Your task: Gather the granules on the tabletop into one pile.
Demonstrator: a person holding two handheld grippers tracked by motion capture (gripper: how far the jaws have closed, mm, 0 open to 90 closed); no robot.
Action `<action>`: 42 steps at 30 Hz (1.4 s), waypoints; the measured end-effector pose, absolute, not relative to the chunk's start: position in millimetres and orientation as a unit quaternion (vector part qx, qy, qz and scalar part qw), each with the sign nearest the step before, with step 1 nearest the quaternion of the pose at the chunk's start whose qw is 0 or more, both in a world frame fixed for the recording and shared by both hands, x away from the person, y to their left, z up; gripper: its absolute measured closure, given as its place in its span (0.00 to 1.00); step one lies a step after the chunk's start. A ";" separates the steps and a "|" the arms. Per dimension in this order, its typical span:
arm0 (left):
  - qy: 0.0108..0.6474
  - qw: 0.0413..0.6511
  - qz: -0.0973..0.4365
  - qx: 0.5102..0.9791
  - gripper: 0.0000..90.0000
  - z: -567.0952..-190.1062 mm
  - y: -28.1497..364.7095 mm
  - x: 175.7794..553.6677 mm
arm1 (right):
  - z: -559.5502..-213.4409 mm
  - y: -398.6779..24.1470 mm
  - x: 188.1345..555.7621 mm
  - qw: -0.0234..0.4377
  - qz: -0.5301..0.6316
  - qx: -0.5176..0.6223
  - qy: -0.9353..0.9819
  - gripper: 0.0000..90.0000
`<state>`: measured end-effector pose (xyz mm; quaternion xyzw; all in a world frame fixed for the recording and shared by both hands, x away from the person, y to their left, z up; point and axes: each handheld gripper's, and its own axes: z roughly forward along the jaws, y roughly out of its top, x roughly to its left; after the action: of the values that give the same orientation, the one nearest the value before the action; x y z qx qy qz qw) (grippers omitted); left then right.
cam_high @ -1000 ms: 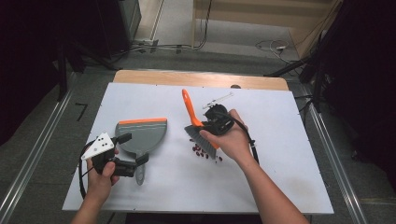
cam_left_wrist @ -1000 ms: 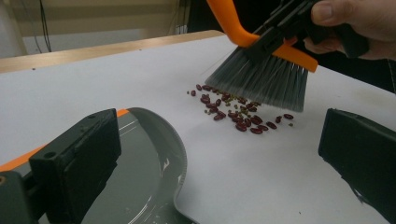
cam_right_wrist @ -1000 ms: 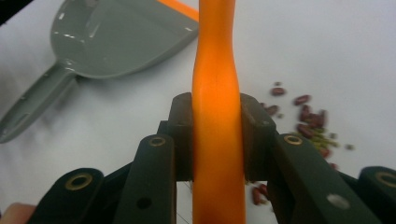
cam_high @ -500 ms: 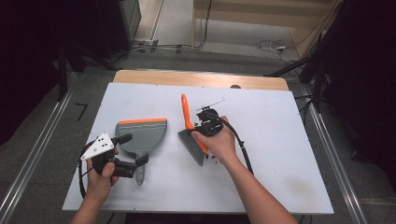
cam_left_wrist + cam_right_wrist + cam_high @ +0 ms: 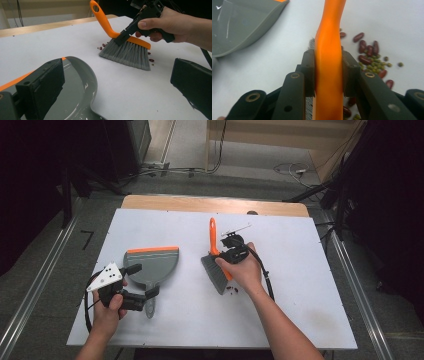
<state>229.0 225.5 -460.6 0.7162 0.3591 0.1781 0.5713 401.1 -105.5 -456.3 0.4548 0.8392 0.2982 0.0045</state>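
Note:
A grey dustpan (image 5: 152, 265) with an orange lip lies flat on the white table (image 5: 305, 270), its handle toward the front. My left gripper (image 5: 144, 296) is at that handle; in the left gripper view its jaws stand wide apart, open (image 5: 117, 87), with the pan's rim (image 5: 82, 75) between them. My right gripper (image 5: 222, 259) is shut on the orange handle of a hand brush (image 5: 328, 50). The grey bristles (image 5: 127, 53) rest on the table right of the pan. Red and small green beans (image 5: 368, 52) lie scattered beside the bristles (image 5: 232, 291).
A wooden strip (image 5: 215, 204) runs along the table's far edge, with a small dark object (image 5: 252, 213) on it. A black cable (image 5: 267, 275) trails from the right gripper. Metal rails (image 5: 35, 290) flank the table on the floor.
The right gripper has swung the brush more upright, swept it a little left toward the dustpan, then shifted it slightly back. The left gripper and the dustpan have stayed put.

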 end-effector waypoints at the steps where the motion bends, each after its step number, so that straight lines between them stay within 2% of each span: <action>1: 0.360 0.571 0.178 0.716 0.00 -460.6 225.6 228.9 | -456.8 -110.8 403.1 0.007 0.299 0.461 0.836 0.75; 22: 0.362 0.567 0.178 0.718 0.00 -461.2 225.2 228.8 | -456.9 -153.2 414.5 0.027 0.299 0.499 0.813 0.75; 42: 0.363 0.567 0.179 0.718 0.00 -461.7 225.3 228.9 | -458.5 -173.6 417.7 0.032 0.302 0.523 0.797 0.75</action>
<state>228.9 225.3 -461.7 0.7178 0.3627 0.1786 0.5669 417.7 -173.6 -458.5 0.5226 0.7965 0.3024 0.0320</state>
